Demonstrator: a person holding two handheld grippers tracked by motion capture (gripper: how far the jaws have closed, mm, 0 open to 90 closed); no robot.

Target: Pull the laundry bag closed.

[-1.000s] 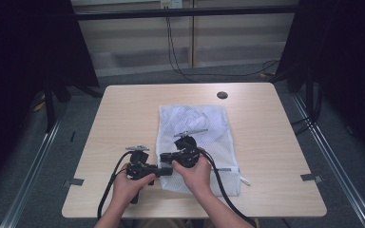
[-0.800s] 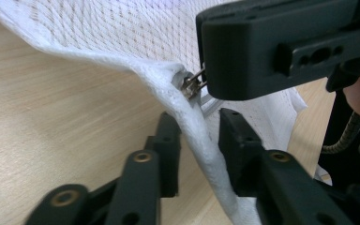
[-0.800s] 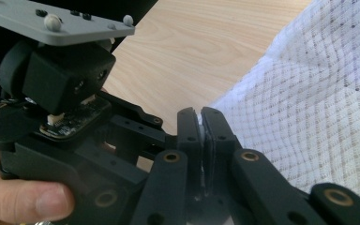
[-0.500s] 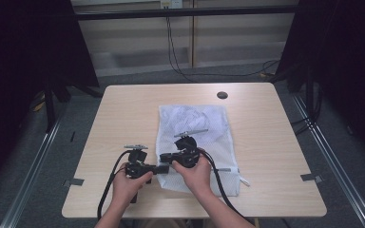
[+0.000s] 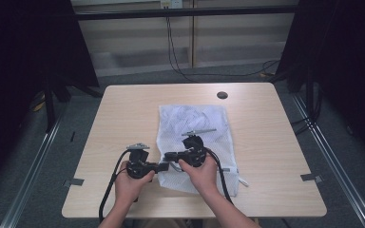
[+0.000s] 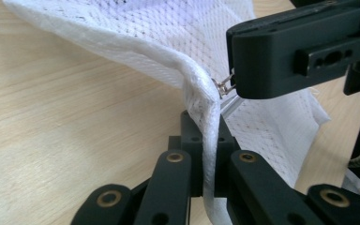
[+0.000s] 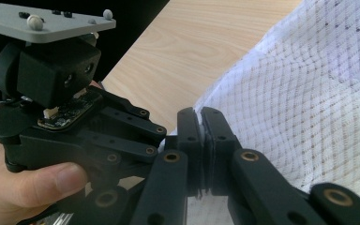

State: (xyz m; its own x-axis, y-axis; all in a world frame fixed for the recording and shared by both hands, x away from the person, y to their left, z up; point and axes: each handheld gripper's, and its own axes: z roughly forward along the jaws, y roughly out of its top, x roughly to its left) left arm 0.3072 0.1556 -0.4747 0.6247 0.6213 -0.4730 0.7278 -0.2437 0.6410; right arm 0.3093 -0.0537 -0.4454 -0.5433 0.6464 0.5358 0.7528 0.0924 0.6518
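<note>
In the high view one white mesh bag (image 5: 195,142) lies flat on one light wooden table (image 5: 266,137), and two hands each bring a gripper to the bag's near left edge. The left gripper (image 5: 163,166) points at that edge from the left, and the right gripper (image 5: 167,155) meets it from over the bag, so the two sets of tips are just beside each other. One dark round spot (image 5: 222,95) sits on the table beyond the bag.

In the left gripper view the left gripper (image 6: 208,150) is clenched on a folded ridge of the mesh bag (image 6: 136,33); its jaws have just been closing, and the fabric now runs up between them and spreads away above and to both sides. Just above the tips, the other gripper (image 6: 234,84) pinches one small metal zipper pull (image 6: 222,86) at the ridge's crest.

In the right gripper view the right gripper (image 7: 200,123) is clamped with a thin white strip between its two jaws; what that strip is I cannot tell there. The mesh bag (image 7: 309,103) fans out to the right of the jaws, and the left gripper's body sits to their left, with one hand (image 7: 23,183) below it.
</note>
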